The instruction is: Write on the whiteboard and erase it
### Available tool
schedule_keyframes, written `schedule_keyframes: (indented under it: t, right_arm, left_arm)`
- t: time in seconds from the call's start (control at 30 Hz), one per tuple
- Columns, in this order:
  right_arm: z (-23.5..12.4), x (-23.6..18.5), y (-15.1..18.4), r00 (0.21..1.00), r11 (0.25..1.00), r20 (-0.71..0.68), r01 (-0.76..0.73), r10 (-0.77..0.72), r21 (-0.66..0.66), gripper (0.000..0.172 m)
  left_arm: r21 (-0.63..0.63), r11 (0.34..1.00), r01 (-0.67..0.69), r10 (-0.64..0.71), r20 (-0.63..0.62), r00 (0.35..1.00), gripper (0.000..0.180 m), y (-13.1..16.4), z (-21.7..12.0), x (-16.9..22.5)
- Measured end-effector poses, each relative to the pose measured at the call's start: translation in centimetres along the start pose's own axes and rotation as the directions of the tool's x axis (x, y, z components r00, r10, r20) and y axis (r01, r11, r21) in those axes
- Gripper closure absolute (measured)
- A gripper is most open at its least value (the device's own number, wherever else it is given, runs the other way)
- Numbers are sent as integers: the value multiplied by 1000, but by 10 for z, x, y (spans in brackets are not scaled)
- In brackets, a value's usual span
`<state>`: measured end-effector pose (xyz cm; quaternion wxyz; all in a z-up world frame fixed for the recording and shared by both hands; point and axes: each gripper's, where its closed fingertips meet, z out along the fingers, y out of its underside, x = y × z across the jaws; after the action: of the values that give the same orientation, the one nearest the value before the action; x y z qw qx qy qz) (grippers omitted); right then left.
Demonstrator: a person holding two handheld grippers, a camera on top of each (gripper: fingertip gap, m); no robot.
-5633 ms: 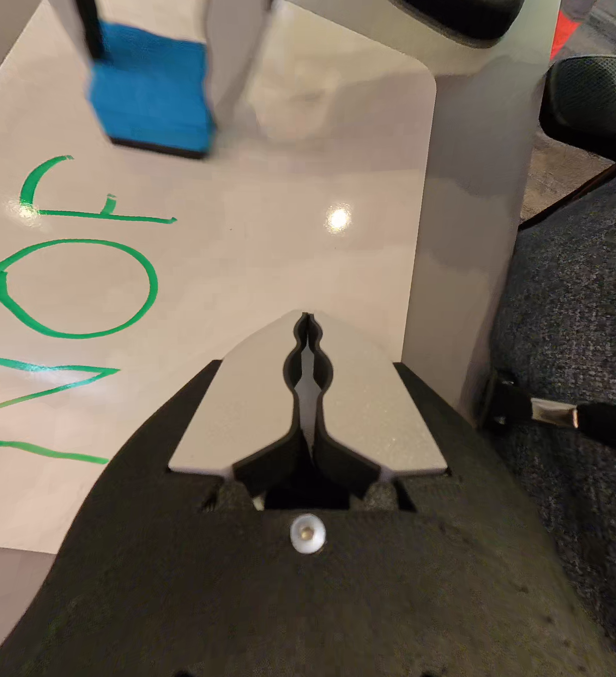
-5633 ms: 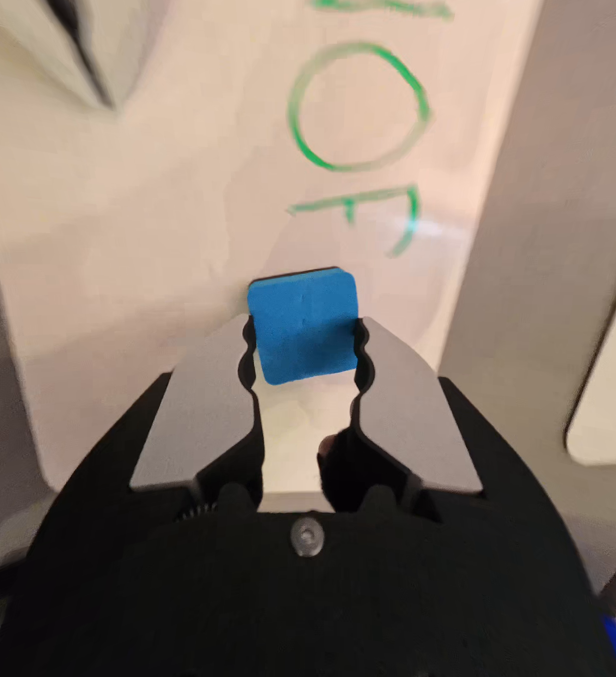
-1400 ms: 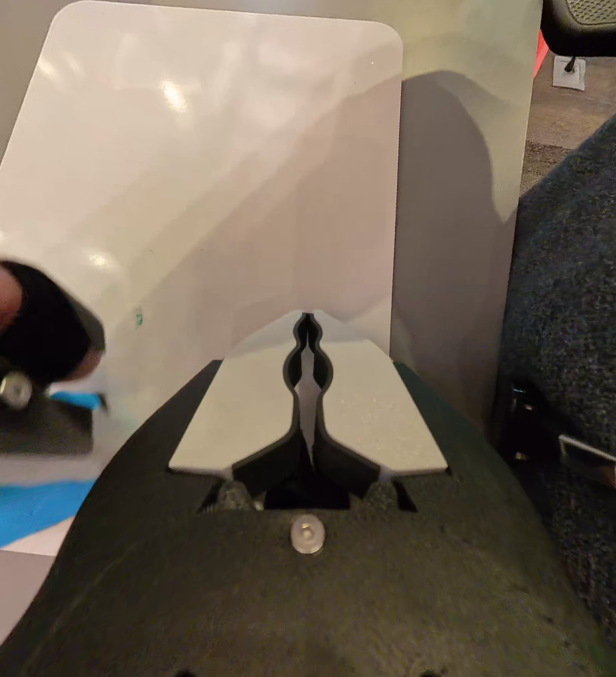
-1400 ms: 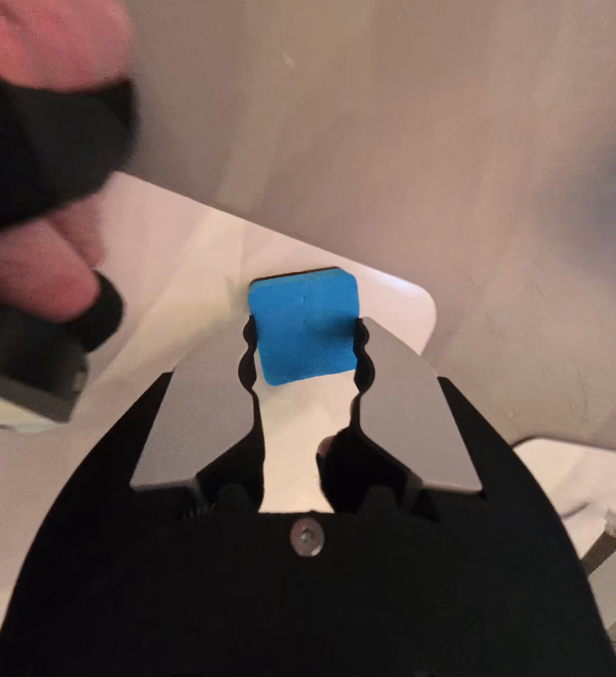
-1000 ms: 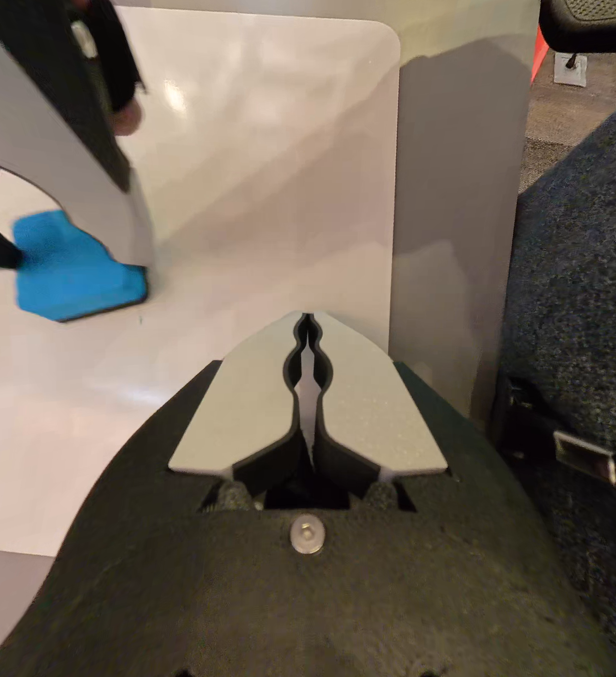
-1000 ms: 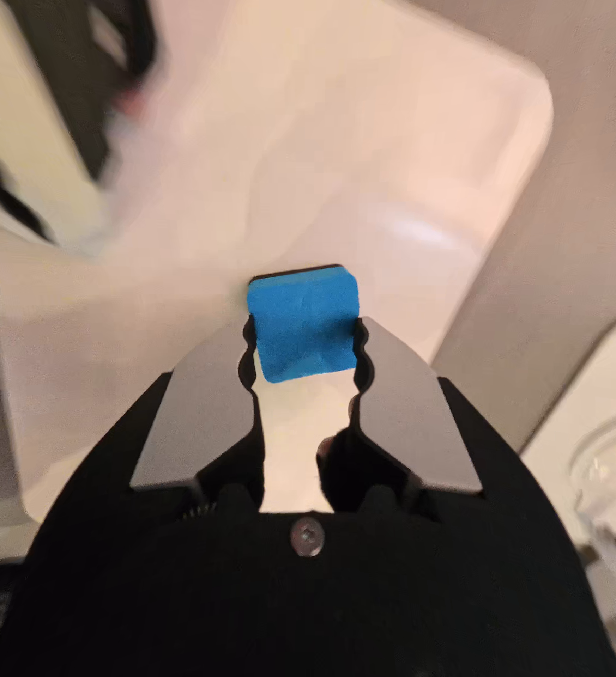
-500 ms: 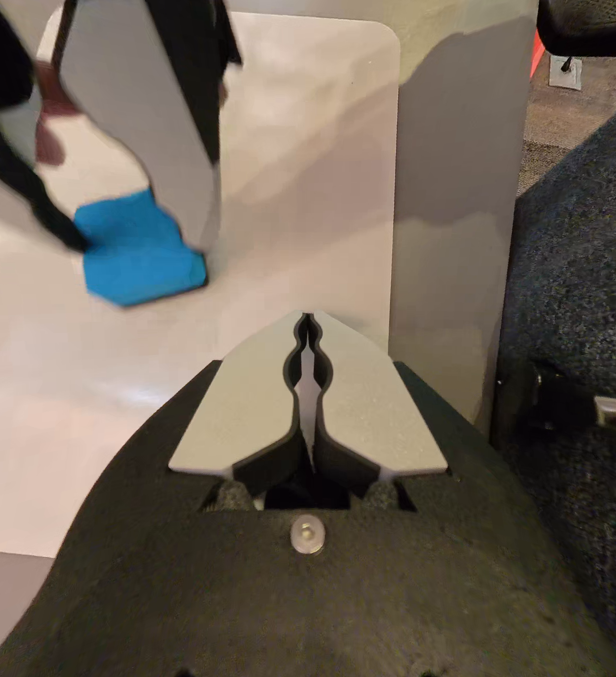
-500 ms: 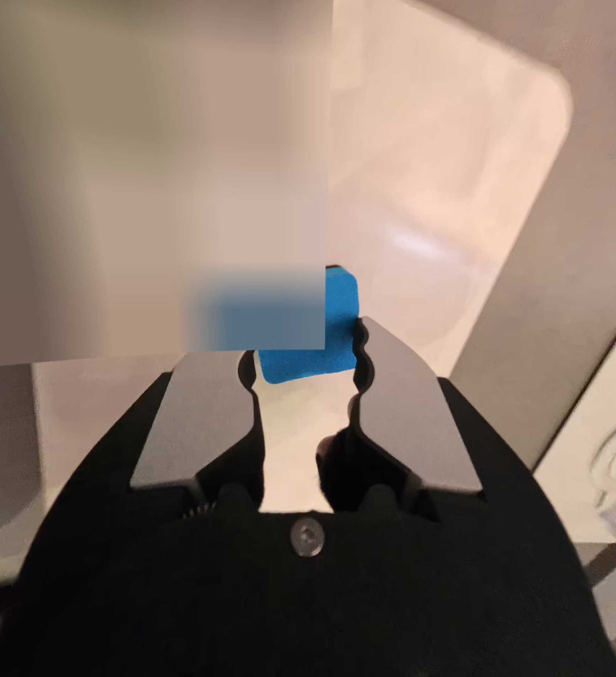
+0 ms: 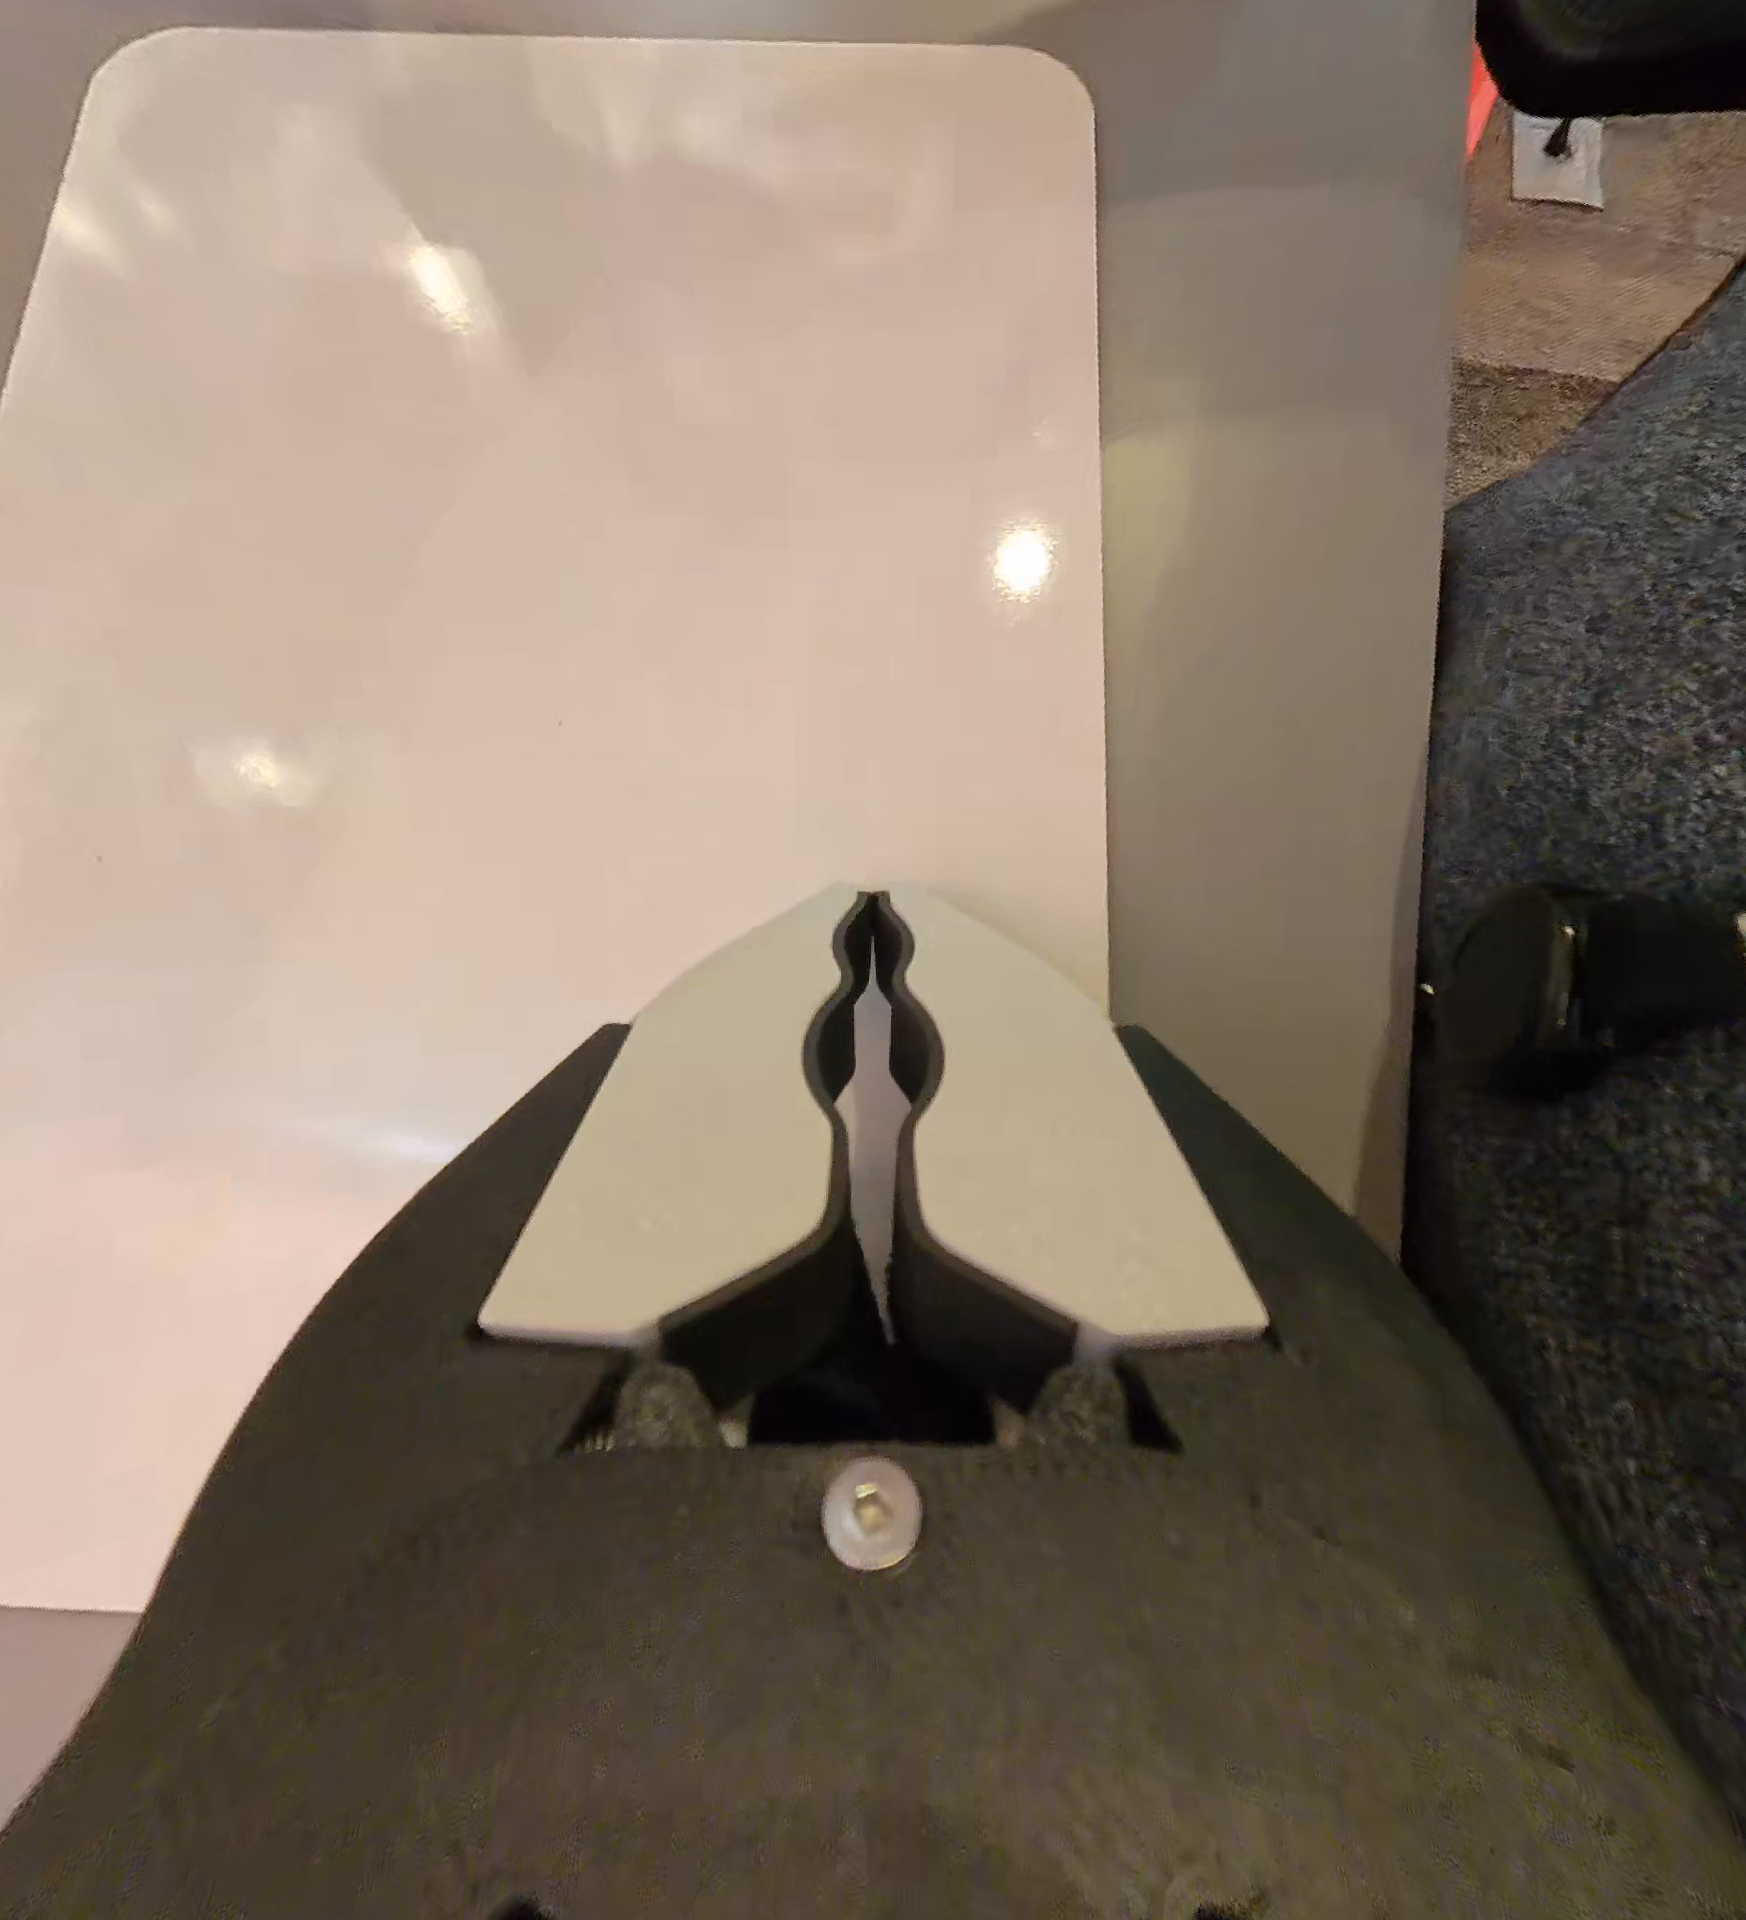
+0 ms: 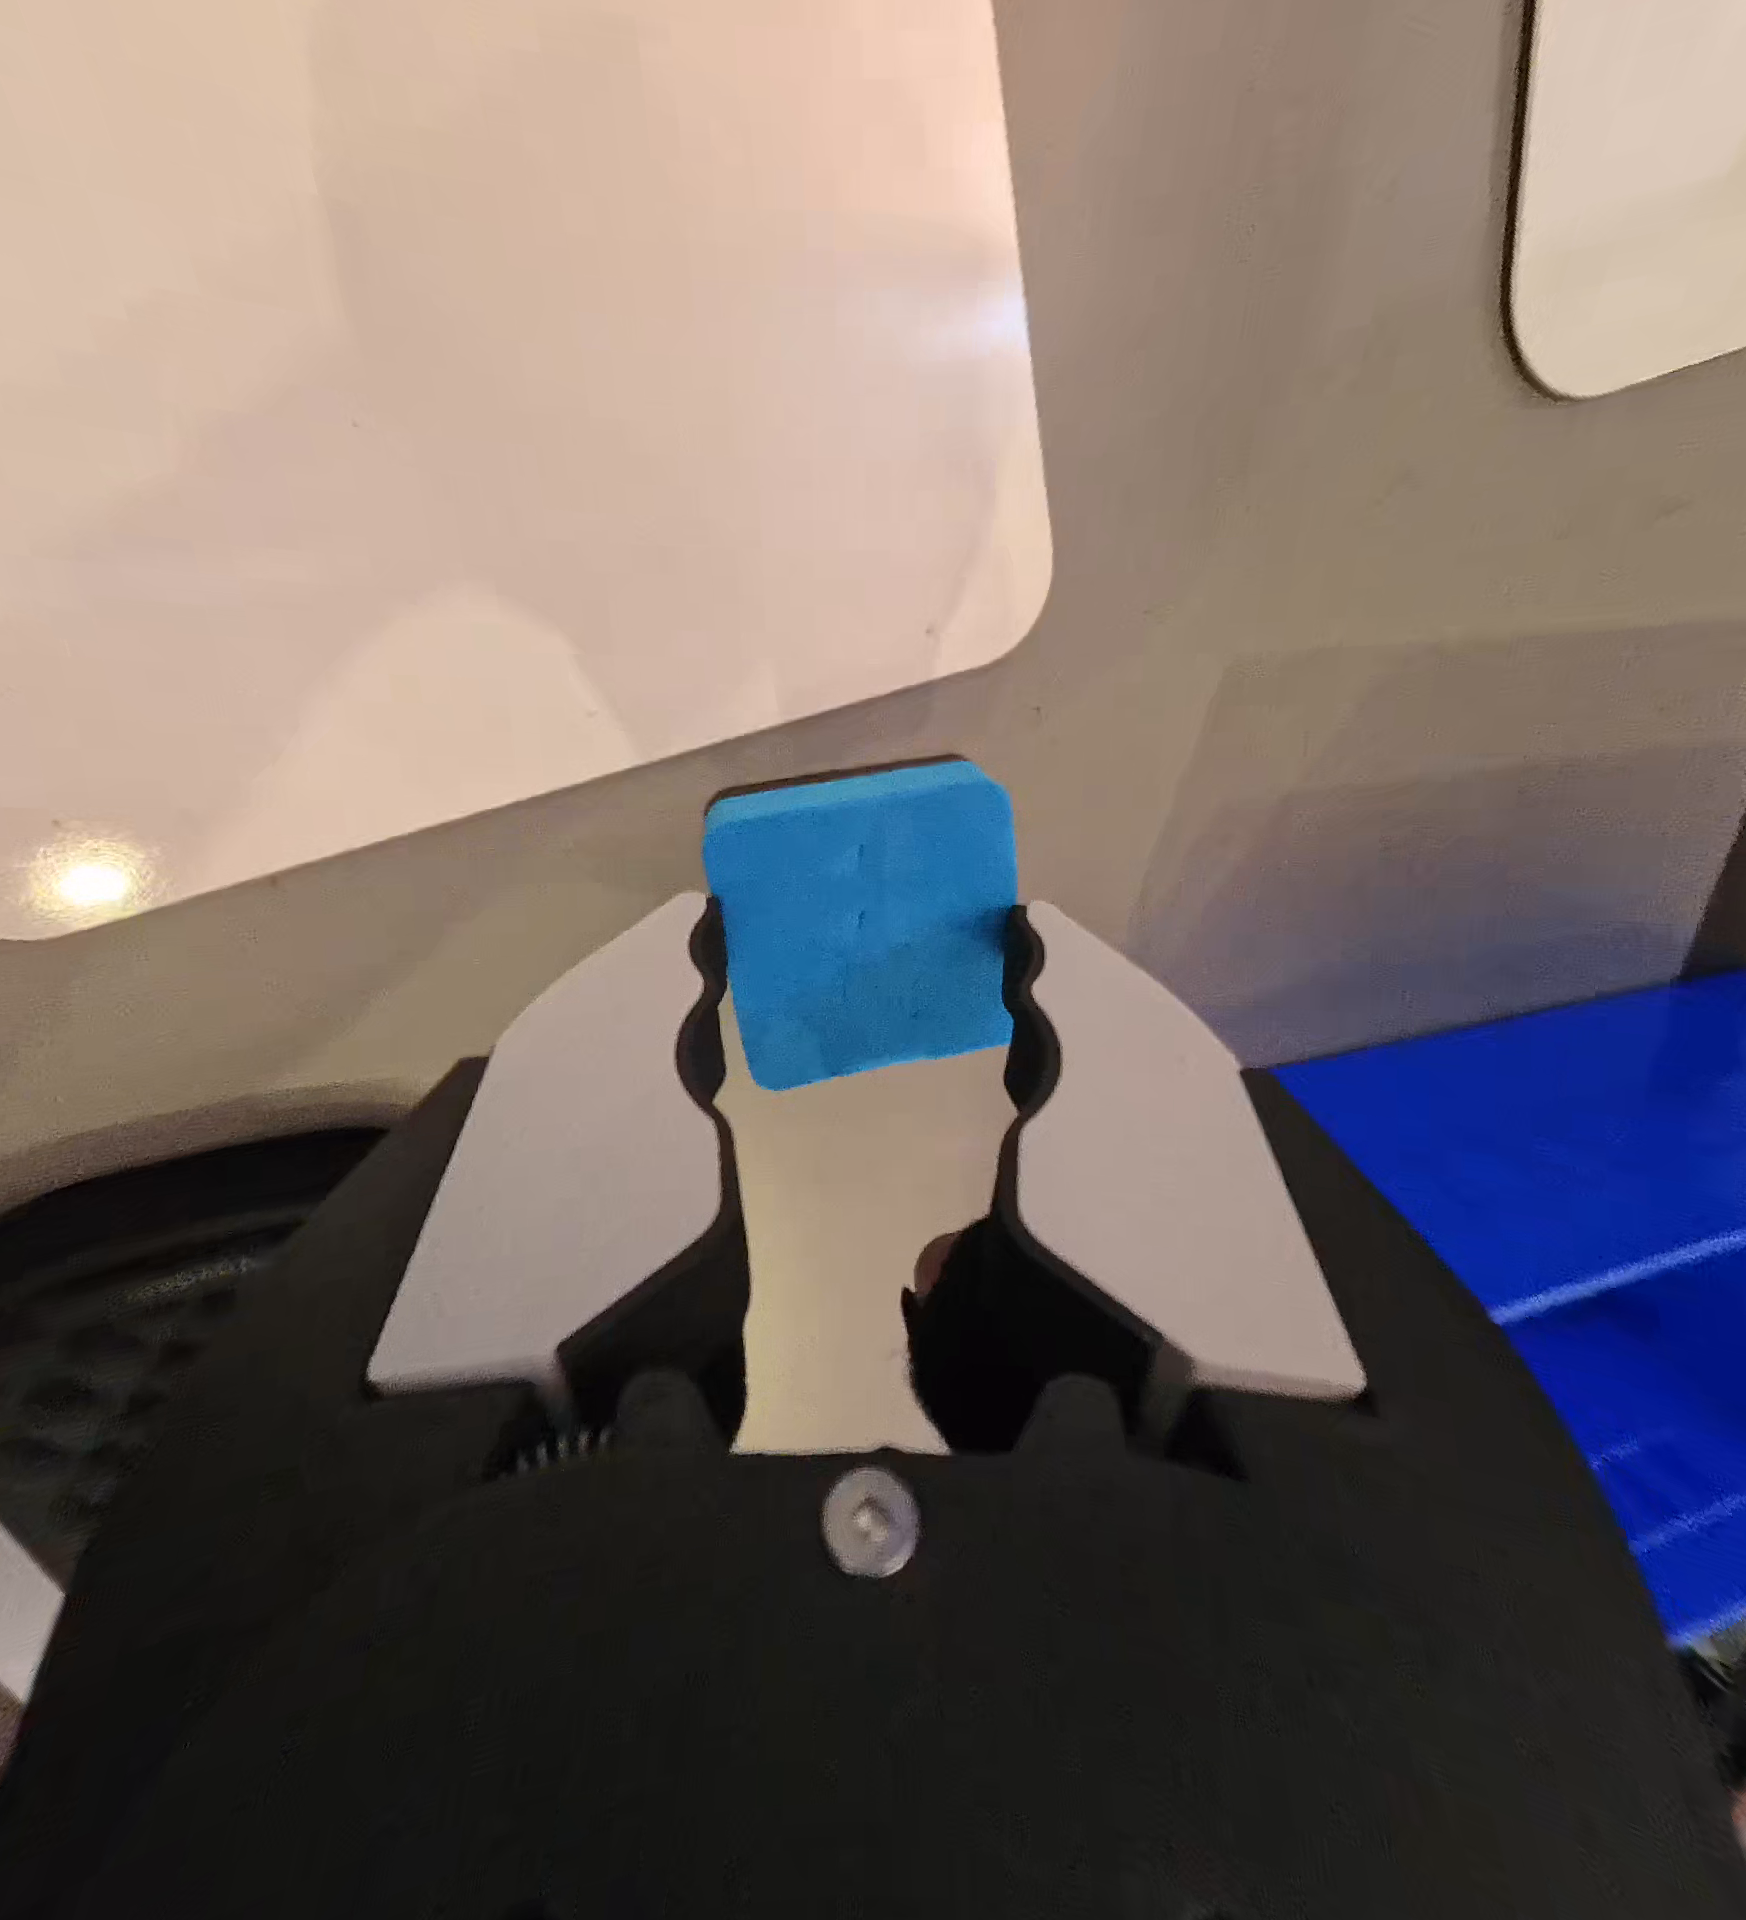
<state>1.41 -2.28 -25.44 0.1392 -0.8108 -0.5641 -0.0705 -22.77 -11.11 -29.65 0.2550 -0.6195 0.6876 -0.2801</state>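
Note:
The whiteboard [image 9: 536, 520] lies flat on the grey table, wiped clean, with no marks showing. It also shows in the right wrist view [image 10: 381, 364] at the upper left. My left gripper [image 9: 874, 902] is shut with nothing between its tips and rests over the board's near right edge. My right gripper [image 10: 858, 935] is shut on a blue foam eraser [image 10: 853, 925], both pads pressed on its sides. It holds the eraser over the grey table, just off the board's edge.
A blue box [image 10: 1575, 1195] stands to the right of my right gripper. A second white board [image 10: 1679, 177] lies at the upper right. A dark fabric seat [image 9: 1658, 935] and a black strap clip [image 9: 1575, 997] lie right of the table edge. Spacing between my two grippers at the tips: around 25 cm.
The green writing seen earlier is gone from the board. My right gripper, still gripping the eraser, has left the board and swung right toward the blue box. My left gripper stayed shut in place.

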Motion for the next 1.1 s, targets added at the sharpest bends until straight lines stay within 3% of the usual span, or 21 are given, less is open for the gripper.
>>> schedule_keyframes:
  t: [0.2, 0.37, 0.47, 0.63, 0.7, 0.77, 0.87, 1.1]
  right_arm:
    - [39, -2, 16, 996, 999, 90, 21, -18, -34, 117]
    - [39, -5, 13, 992, 1000, 122, -4, 2, 15, 101]
    - [32, 0, 10, 996, 997, 90, -24, 18, 69, 99]
    - [21, 8, 7, 1000, 991, 5, -30, 30, 131, 98]
    - [21, 10, 6, 999, 990, -31, -14, 18, 138, 99]
    - [18, 12, 4, 998, 988, -63, -3, 13, 152, 99]
    - [15, 10, -3, 998, 980, -69, 0, 14, 200, 100]
    - [16, 9, -4, 995, 977, -94, 31, -11, 213, 102]
  left_arm:
    - [82, 996, 43, -43, 7, 999, 169, -9, -18, -9]
    - [130, 985, 117, -141, 194, 971, 163, -8, -74, -70]
    - [94, 984, 149, -175, 404, 898, 159, 9, -128, -134]
    - [59, 951, 304, -263, 671, 693, 151, 49, -225, -254]
    - [53, 910, 410, -324, 709, 627, 149, 77, -246, -301]
    - [17, 812, 583, -427, 699, 573, 146, 117, -250, -338]
    - [-41, 680, 732, -461, 752, 471, 144, 173, -250, -384]
    - [-140, 486, 862, -355, 870, 341, 141, 244, -248, -417]
